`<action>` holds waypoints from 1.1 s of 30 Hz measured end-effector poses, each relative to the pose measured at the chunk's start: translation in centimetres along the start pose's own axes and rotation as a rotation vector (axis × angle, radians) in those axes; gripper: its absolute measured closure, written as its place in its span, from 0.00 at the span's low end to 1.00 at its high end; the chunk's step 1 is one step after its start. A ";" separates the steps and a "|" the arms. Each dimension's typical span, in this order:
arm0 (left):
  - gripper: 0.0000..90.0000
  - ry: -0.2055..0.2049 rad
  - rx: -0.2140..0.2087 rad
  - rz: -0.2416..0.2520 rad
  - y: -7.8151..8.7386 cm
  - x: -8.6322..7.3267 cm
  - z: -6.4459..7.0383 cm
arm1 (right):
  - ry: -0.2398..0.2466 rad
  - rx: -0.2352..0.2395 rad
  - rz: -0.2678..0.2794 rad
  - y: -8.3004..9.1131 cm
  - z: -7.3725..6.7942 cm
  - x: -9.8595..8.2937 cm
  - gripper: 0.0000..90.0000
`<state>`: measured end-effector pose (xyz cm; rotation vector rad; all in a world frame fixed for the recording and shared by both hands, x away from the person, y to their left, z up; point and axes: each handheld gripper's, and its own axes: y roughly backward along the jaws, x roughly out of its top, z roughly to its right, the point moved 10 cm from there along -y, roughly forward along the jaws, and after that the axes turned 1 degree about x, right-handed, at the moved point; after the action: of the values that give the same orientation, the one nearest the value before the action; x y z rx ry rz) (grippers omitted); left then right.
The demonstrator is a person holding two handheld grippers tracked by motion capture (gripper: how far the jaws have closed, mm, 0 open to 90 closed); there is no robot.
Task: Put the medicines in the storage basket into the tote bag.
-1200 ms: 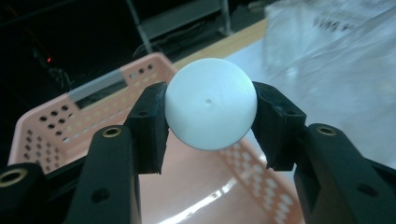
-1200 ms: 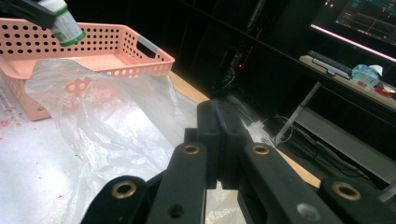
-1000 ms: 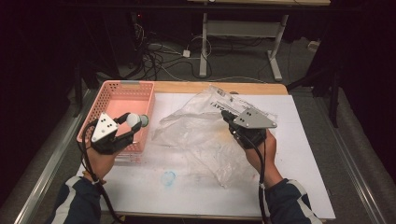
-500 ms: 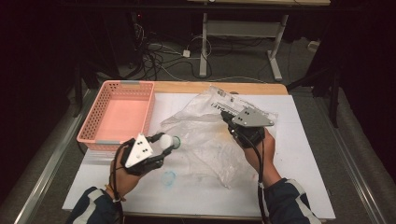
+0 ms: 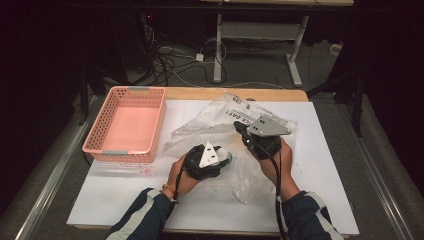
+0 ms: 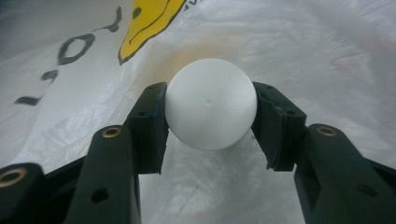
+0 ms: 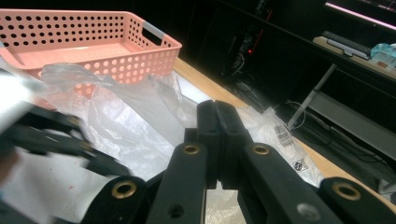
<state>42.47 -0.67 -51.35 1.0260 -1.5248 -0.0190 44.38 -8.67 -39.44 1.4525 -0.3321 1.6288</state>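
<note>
White ball (image 6: 211, 103) is clamped between the two pads of the left gripper (image 5: 216, 159), and it is seen pushed right up against the crinkled clear plastic bag (image 5: 240, 130) at the centre of the high view, with yellow and black print on the film at the upper left of the left gripper view. Over on the right, the right gripper (image 7: 218, 140) is shown with its jaws pressed together, apparently pinching an edge of the bag, though the film between them cannot be made out for certain. The step in hand is judged to be the bagging of the ball: the mouth is held while the ball is brought in. What is called for next is that the ball be carried well inside the opening and then let go, with the bag edge kept lifted. Against the earlier frames, the left gripper has been swung from the pink basket (image 5: 130, 122) at the upper left across to the bag, while the right gripper has hardly shifted.
</note>
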 end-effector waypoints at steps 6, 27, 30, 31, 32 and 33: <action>0.53 0.001 0.015 -0.046 -1.9 -0.1 -0.1 | 0.002 0.007 -0.004 -0.1 -0.1 -0.1 1.00; 0.27 -0.037 0.288 0.161 13.5 -0.6 -5.4 | 0.019 0.032 -0.023 0.2 -0.6 -0.5 1.00; 0.24 0.049 0.292 0.125 13.4 -2.2 -6.8 | 0.023 0.032 -0.022 0.8 -0.5 -0.6 1.00; 0.21 0.044 0.304 0.104 13.1 -2.6 -6.9 | 0.027 0.030 -0.022 1.0 -0.4 -0.7 1.00; 0.21 0.022 0.303 0.090 12.8 -2.8 -6.9 | 0.027 0.030 -0.022 1.2 -0.4 -0.8 1.00; 0.21 -0.011 0.300 0.065 12.5 -3.1 -6.8 | 0.029 0.028 -0.024 1.5 -0.3 -0.9 1.00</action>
<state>40.33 12.31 -45.14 1.2121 -1.6011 0.2567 42.97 -9.74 -39.78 1.4474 -0.2755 1.6401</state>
